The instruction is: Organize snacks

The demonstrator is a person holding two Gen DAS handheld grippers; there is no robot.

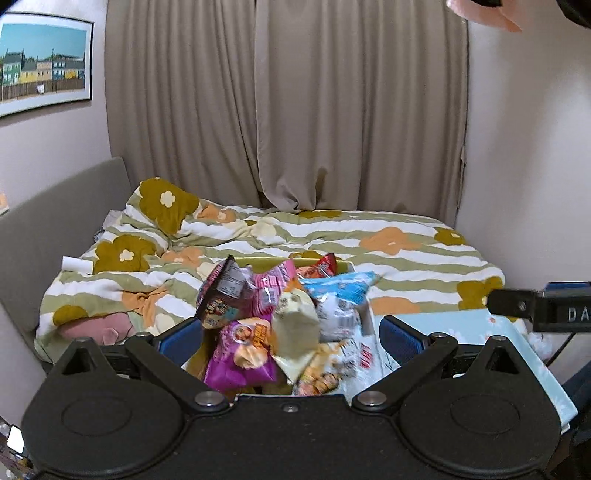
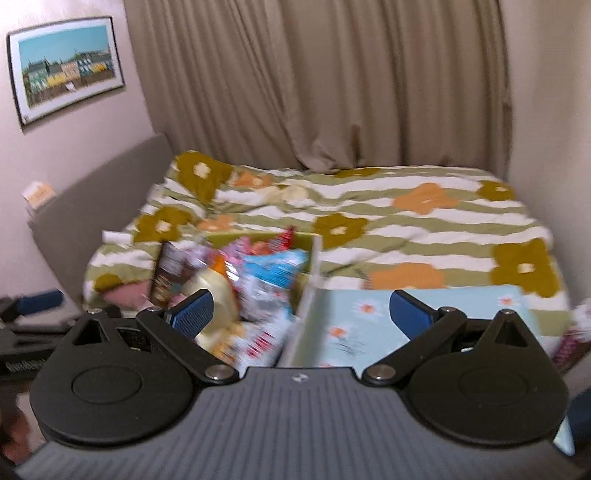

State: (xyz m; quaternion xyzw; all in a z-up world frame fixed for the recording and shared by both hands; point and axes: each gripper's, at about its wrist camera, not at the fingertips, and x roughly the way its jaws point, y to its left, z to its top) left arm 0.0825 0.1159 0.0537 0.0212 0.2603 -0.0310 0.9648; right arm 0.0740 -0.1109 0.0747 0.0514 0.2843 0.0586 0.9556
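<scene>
A box with a yellow-green inside [image 1: 258, 261] sits on the bed, heaped with snack bags: a purple bag [image 1: 236, 358], a cream bag [image 1: 297, 321], a dark bag [image 1: 221, 291], a pink bag [image 1: 273, 286], a red bag [image 1: 323, 266] and a light blue bag [image 1: 345, 287]. My left gripper [image 1: 290, 332] is open just before the heap, holding nothing. My right gripper [image 2: 301, 299] is also open and empty, straddling the box wall [image 2: 308, 314], with the snack heap [image 2: 258, 275] to its left and a pale blue flowered lid [image 2: 369, 325] to its right. The right wrist view is blurred.
The bed's striped flowered duvet [image 1: 388, 254] spreads behind the box. A grey headboard [image 1: 48, 229] stands at the left and beige curtains [image 1: 295, 110] at the back. A white roll [image 1: 75, 264] and a pink cushion [image 1: 98, 328] lie at the left. A hand [image 1: 484, 14] shows at the top right.
</scene>
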